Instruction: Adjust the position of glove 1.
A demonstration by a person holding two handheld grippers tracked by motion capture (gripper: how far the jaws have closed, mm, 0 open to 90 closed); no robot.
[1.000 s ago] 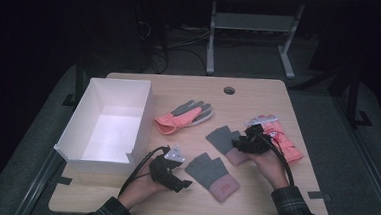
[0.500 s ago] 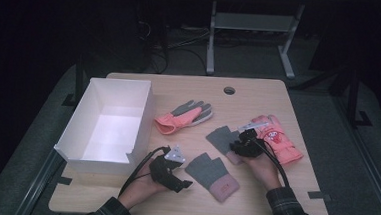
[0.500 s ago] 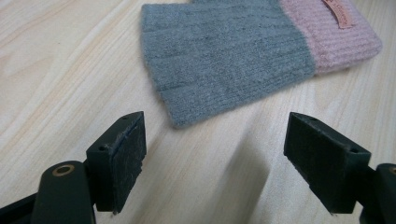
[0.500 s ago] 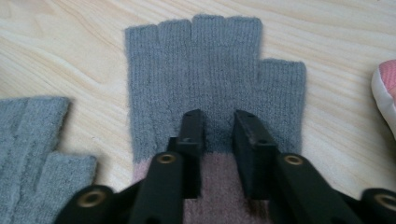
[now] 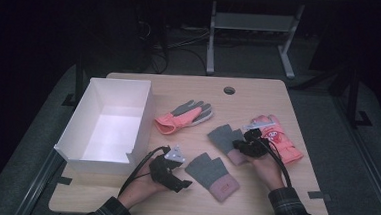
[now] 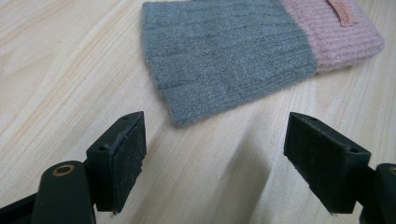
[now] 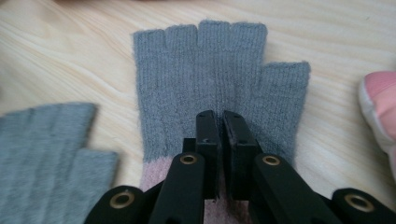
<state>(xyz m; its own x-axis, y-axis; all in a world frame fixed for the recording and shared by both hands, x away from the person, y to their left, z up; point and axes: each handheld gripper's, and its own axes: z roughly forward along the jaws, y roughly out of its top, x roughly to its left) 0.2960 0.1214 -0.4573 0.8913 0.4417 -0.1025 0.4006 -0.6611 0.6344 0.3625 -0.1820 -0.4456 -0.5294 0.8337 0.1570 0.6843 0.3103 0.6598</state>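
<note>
Two grey-and-pink gloves on the table [image 5: 289, 101], a gripper at each.
Right gripper [image 7: 220, 119], jaws pinched together, presses on the far glove's [image 7: 219, 70] palm; left gripper [image 6: 215, 154] gapes wide just short of the near glove [image 6: 233, 51].

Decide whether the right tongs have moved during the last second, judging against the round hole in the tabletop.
Yes. The right tongs have shifted leftward and toward the person, farther from the round hole, onto the grey fingerless glove.

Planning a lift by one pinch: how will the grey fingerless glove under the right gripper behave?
The glove looks like soft ribbed knit lying flat, so it will probably droop from the right gripper. Likely light. The fuzzy knit should grip the pads rather than slip.
</note>
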